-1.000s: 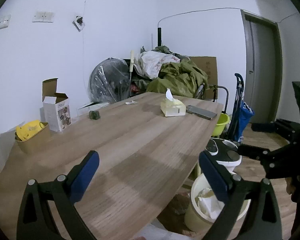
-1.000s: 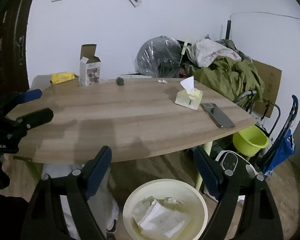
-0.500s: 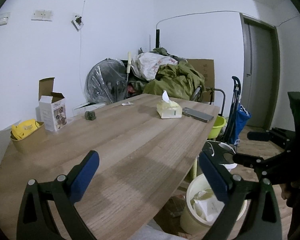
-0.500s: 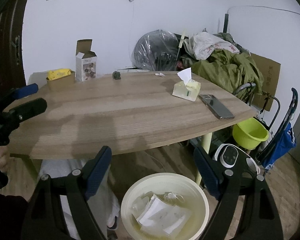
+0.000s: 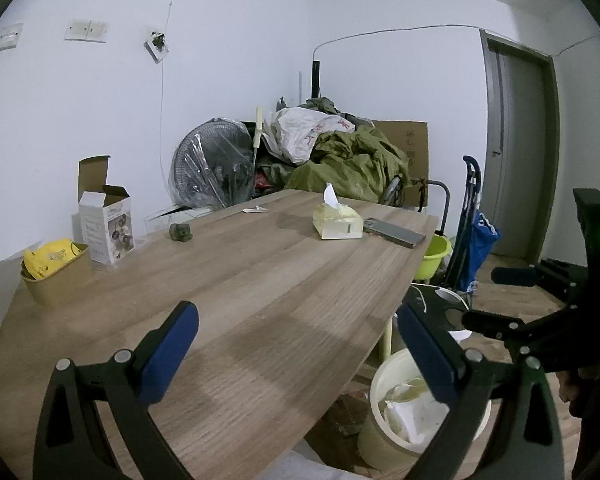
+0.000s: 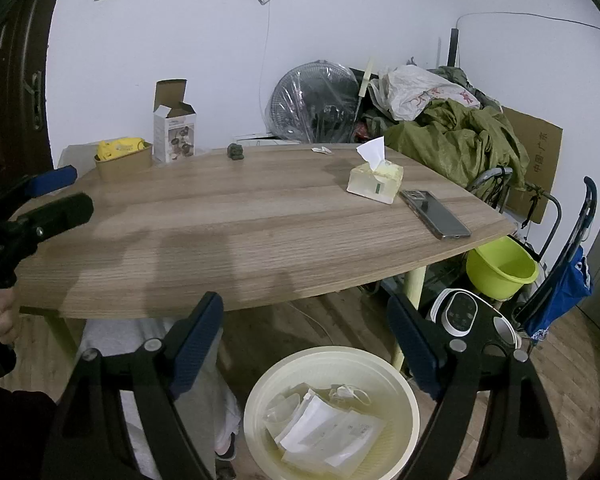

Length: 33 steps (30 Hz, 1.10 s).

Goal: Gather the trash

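Observation:
A cream waste bin (image 6: 332,412) holding white paper trash stands on the floor below the table's near edge; it also shows in the left wrist view (image 5: 404,420). My right gripper (image 6: 306,340) is open and empty right above the bin. My left gripper (image 5: 296,344) is open and empty over the wooden table (image 5: 260,300). A small white scrap (image 5: 255,209) lies at the table's far end, also seen in the right wrist view (image 6: 322,150). A dark green crumpled lump (image 6: 236,151) sits near the back edge.
On the table are a tissue box (image 6: 376,178), a phone (image 6: 434,213), an open white carton (image 6: 173,132) and a brown bowl with a yellow bag (image 6: 122,156). A green basin (image 6: 500,266), a white appliance (image 6: 466,312), a cart and piled clutter stand to the right.
Both grippers have risen and pulled back slightly; the table and bin look a little lower and farther. Both stay open and empty.

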Each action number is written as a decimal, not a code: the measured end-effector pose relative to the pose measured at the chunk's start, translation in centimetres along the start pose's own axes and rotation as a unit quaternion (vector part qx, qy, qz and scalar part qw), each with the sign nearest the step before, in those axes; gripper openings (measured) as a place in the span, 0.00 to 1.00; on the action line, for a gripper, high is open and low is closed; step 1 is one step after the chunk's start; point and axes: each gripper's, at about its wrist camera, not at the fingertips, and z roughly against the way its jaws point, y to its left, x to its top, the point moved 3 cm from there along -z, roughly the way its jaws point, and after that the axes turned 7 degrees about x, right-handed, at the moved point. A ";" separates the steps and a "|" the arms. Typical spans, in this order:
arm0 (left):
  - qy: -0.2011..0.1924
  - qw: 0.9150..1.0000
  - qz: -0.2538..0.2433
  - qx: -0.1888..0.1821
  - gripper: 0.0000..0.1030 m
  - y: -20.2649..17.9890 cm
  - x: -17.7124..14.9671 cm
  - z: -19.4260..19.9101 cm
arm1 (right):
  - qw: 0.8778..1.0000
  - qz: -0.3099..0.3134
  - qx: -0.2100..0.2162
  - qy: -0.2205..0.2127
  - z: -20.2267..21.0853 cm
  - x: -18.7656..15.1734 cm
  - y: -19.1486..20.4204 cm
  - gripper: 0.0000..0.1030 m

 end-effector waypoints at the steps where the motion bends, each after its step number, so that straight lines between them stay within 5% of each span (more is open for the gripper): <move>1: 0.000 1.000 0.000 0.000 0.97 0.0 0.0 0.0 | 1.000 0.000 0.000 0.001 0.0 0.0 0.0 0.81; 33: -0.002 1.000 0.000 -0.002 0.97 -0.9 0.0 0.5 | 1.000 -0.007 -0.003 0.001 0.1 -0.1 -0.1 0.81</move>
